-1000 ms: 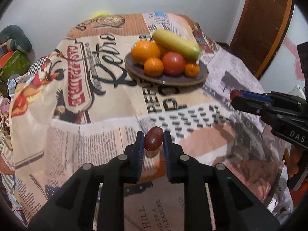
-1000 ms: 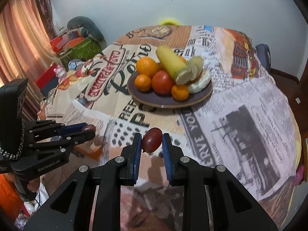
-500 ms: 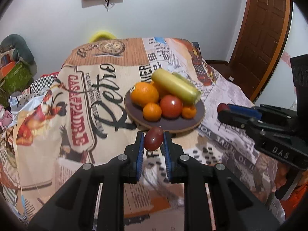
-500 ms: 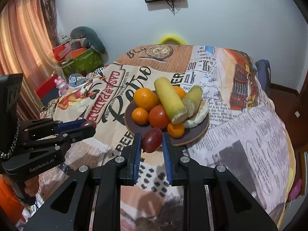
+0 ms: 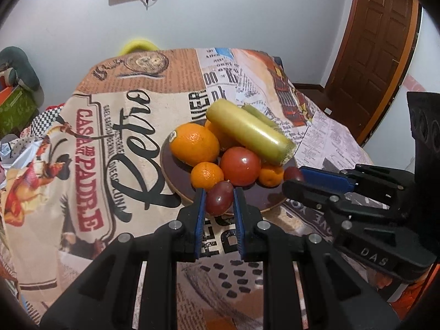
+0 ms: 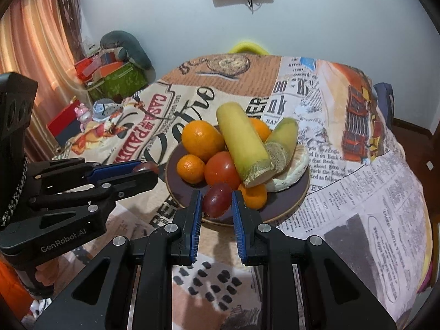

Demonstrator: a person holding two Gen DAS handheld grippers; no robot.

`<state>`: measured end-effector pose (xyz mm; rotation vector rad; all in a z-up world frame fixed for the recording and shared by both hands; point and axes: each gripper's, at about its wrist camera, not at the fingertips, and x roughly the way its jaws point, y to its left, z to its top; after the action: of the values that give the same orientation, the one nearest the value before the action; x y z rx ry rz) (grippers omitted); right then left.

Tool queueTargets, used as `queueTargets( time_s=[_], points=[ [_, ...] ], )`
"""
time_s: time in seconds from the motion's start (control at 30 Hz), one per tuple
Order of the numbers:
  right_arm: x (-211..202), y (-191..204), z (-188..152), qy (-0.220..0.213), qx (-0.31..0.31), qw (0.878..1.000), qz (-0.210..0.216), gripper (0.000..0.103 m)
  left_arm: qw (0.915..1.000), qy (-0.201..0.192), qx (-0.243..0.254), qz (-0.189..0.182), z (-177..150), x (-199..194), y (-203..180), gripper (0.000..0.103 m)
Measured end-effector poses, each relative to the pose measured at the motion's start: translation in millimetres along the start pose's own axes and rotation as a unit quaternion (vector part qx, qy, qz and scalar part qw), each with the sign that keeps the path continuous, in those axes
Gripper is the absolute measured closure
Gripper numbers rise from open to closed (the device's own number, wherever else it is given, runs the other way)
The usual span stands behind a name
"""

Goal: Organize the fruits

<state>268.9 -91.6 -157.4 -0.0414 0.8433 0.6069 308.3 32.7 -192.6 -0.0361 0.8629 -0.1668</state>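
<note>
We see the left gripper [image 5: 218, 202] clamping a red grape [image 5: 218, 201] and the right gripper [image 6: 216, 202] clamping a second grape [image 6: 216, 199], both over the plate's [image 5: 176, 185] near rim. Only the right wrist view reveals the pale half-fruit [image 6: 293, 169] behind the yellow-green fruit [image 6: 243, 144].

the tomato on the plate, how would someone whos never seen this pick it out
Find the dark round plate in the middle of the newspaper-print tablecloth. Among the heaped fruit, the tomato sits near the front, between a small mandarin and the long yellow-green fruit. It is the only smooth, glossy red piece there.
</note>
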Motion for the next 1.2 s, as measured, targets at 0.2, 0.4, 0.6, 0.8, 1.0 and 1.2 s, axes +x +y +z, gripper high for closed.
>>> queueTargets(
  time_s=[0.2, 0.4, 0.6, 0.8, 1.0, 1.2],
  points=[
    [16, -7, 0, 0.012, 0.002, 1.000, 0.003, 0.083, 0.9998, 0.017, -0.002, -0.011, 2, 22, 1, 0.084],
    [22, -9, -1, 0.019, -0.004, 1.000, 0.003, 0.083, 0.9996, 0.026, 0.002, -0.011, 4, 35, 0, 0.084],
    [26, -8, -1, 0.017, -0.019, 1.000, -0.002, 0.083, 0.9994, 0.033, -0.004, -0.009, 5, 42, 4, 0.083],
    [26, -9, -1, 0.017, -0.016, 1.000, 0.000, 0.074, 0.9994, 0.033, -0.010, -0.007, 5, 40, 6, 0.082],
    [22, -10, -3, 0.018, -0.012, 1.000, -0.004, 0.072, 0.9997, 0.020, -0.009, -0.005, 5, 31, 6, 0.071],
    [-1, -10, -2, -0.002, 0.001, 1.000, -0.007, 0.072, 0.9998, -0.005, -0.017, 0.000, 7, 2, 10, 0.071]
  ],
)
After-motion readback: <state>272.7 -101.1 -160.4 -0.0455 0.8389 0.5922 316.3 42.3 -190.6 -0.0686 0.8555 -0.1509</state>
